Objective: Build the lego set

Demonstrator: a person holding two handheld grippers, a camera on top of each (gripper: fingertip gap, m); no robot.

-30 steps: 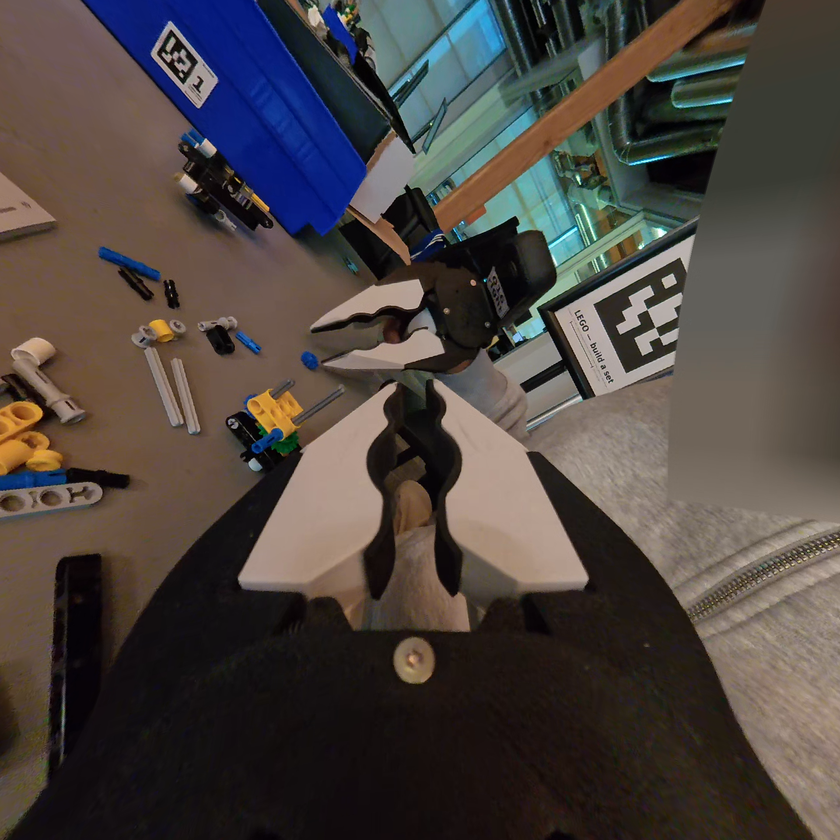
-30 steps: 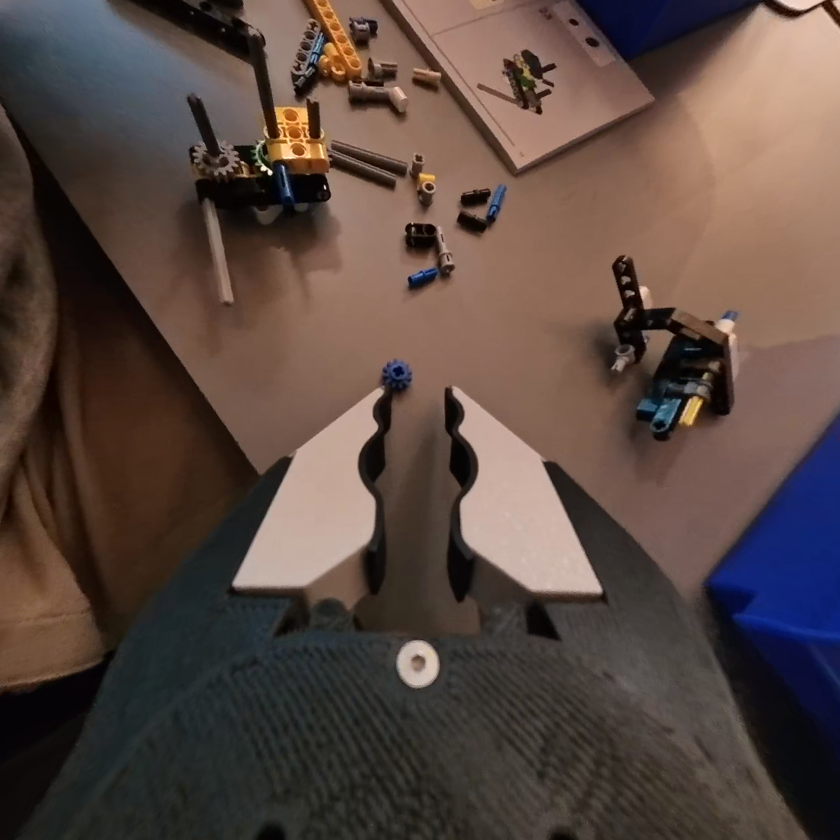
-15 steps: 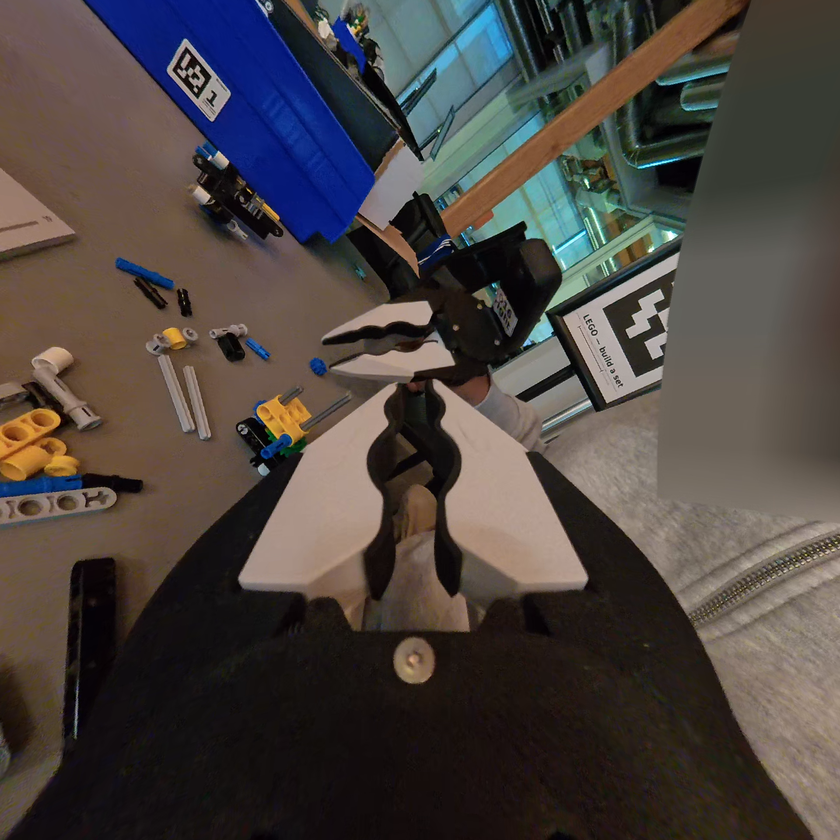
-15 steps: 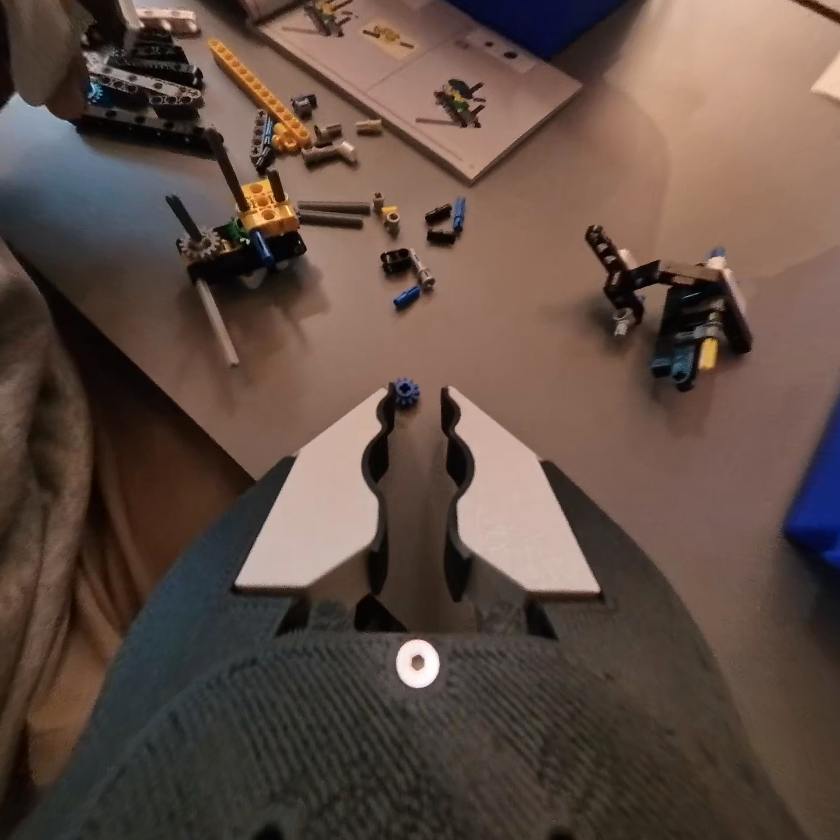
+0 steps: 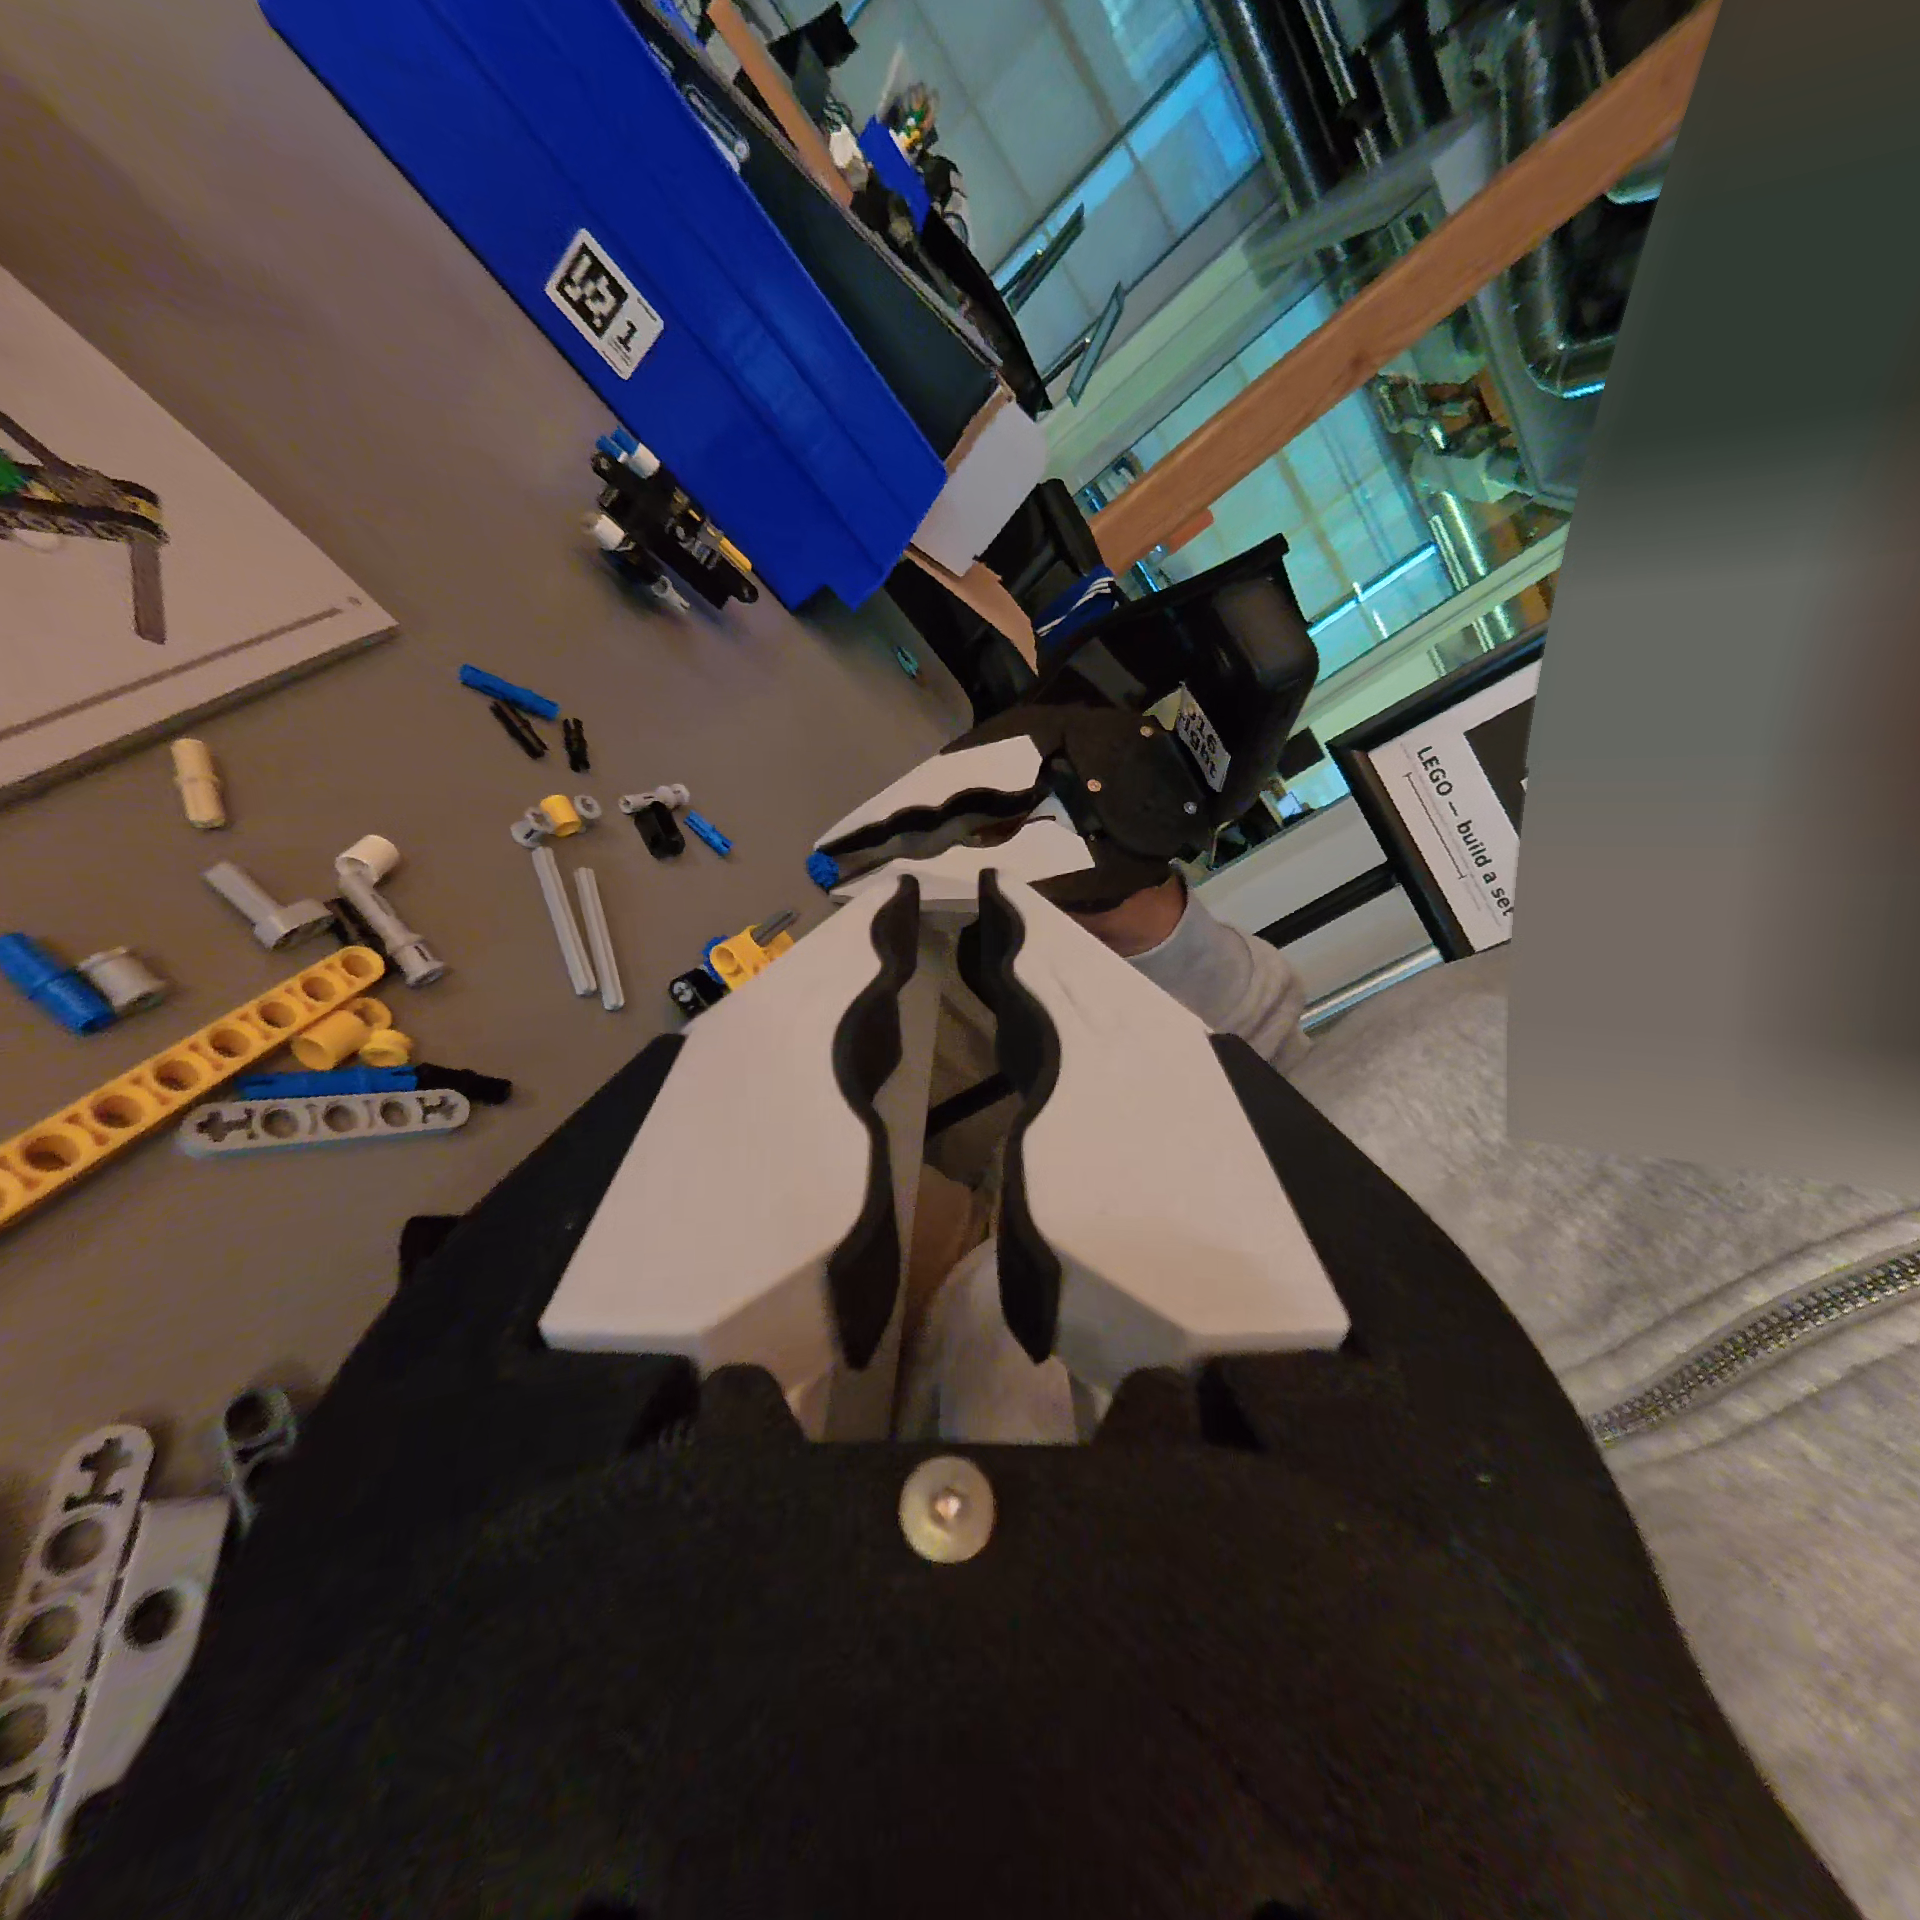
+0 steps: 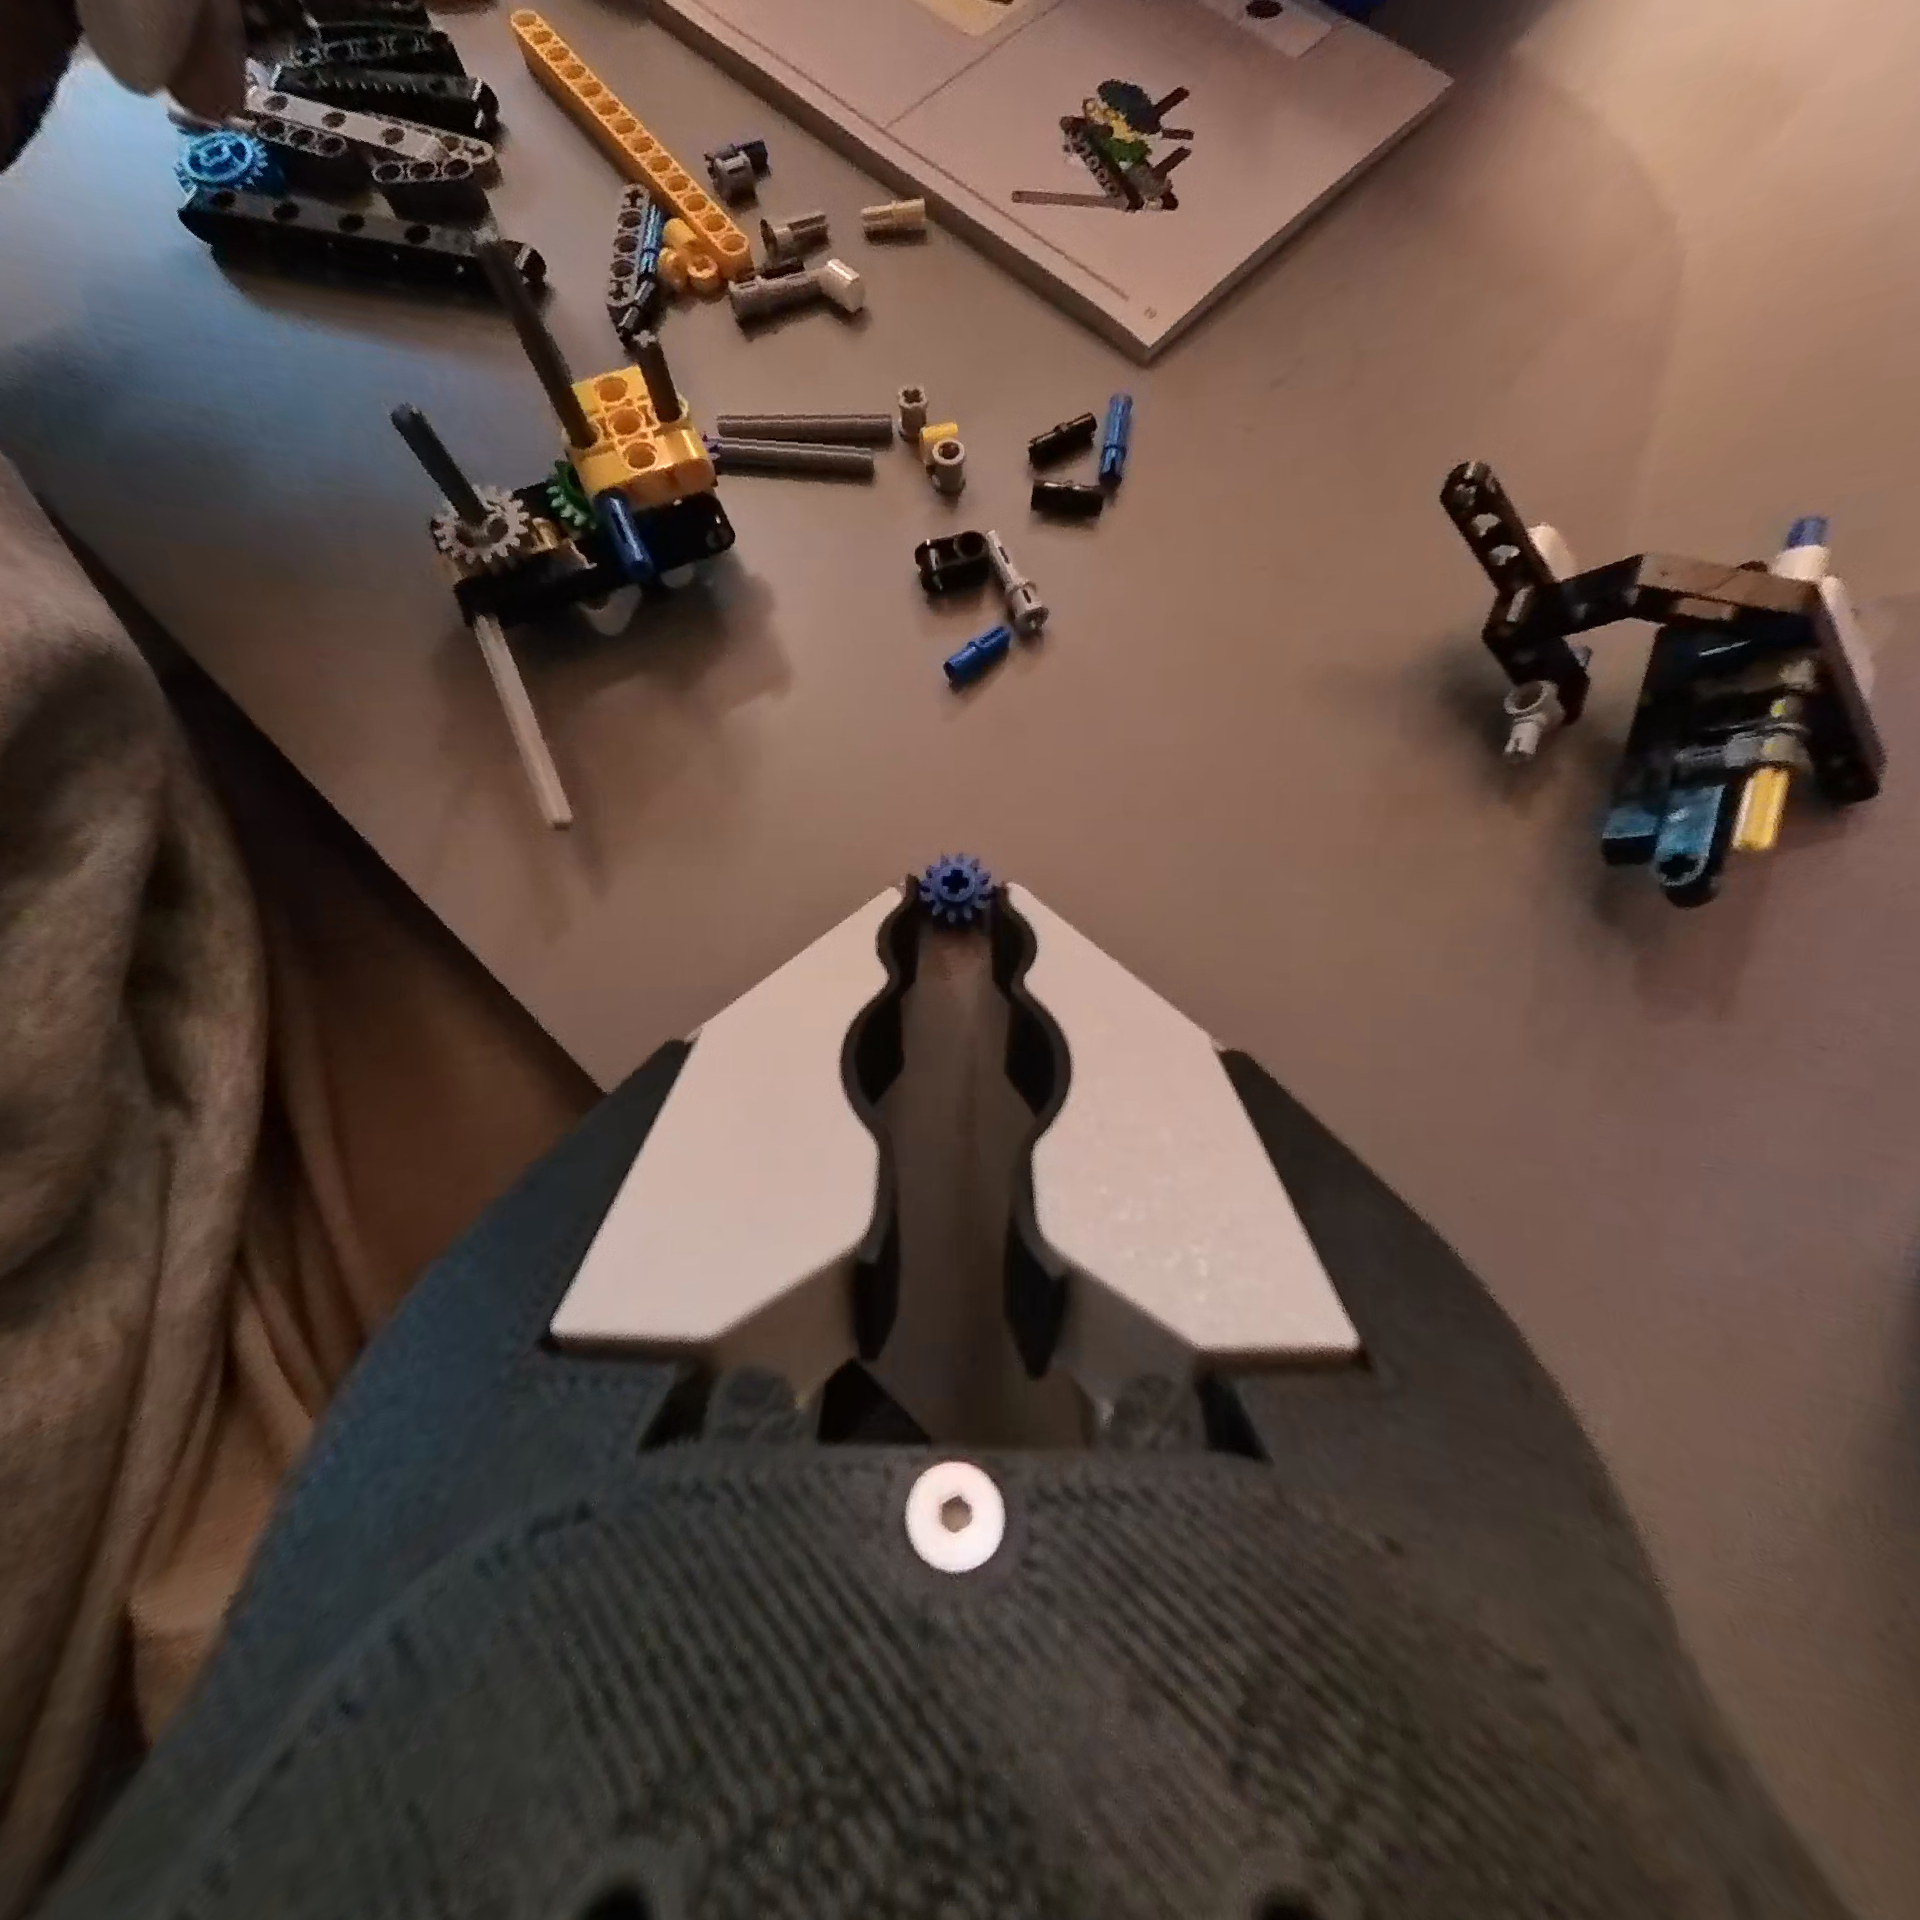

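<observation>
My right gripper [image 6: 951,899] is shut on a small blue gear [image 6: 953,883], pinched at the very fingertips low over the grey table near its front edge. In the left wrist view the right gripper [image 5: 847,868] shows just beyond my left fingers, with the gear [image 5: 821,868] at its tips. My left gripper [image 5: 943,883] is empty, its jaws a narrow gap apart. A yellow and black sub-assembly [image 6: 613,478] with dark axles and a grey gear stands to the left of and beyond the right gripper. It is half hidden behind my left finger [image 5: 732,961].
A second black assembly [image 6: 1714,686] with blue and yellow parts lies at the right. An open instruction booklet [image 6: 1091,125], a long yellow beam [image 6: 634,135], loose pins and axles [image 6: 800,442] lie farther back. A blue bin [image 5: 665,291] borders the table. A person's grey clothing [image 6: 104,935] fills the left. One gripper's finger ends stand about 15 cm off the other's.
My right gripper has moved up to the blue gear and closed on it. My left gripper has shifted so that more of the table's parts show; its jaw gap is unchanged.
</observation>
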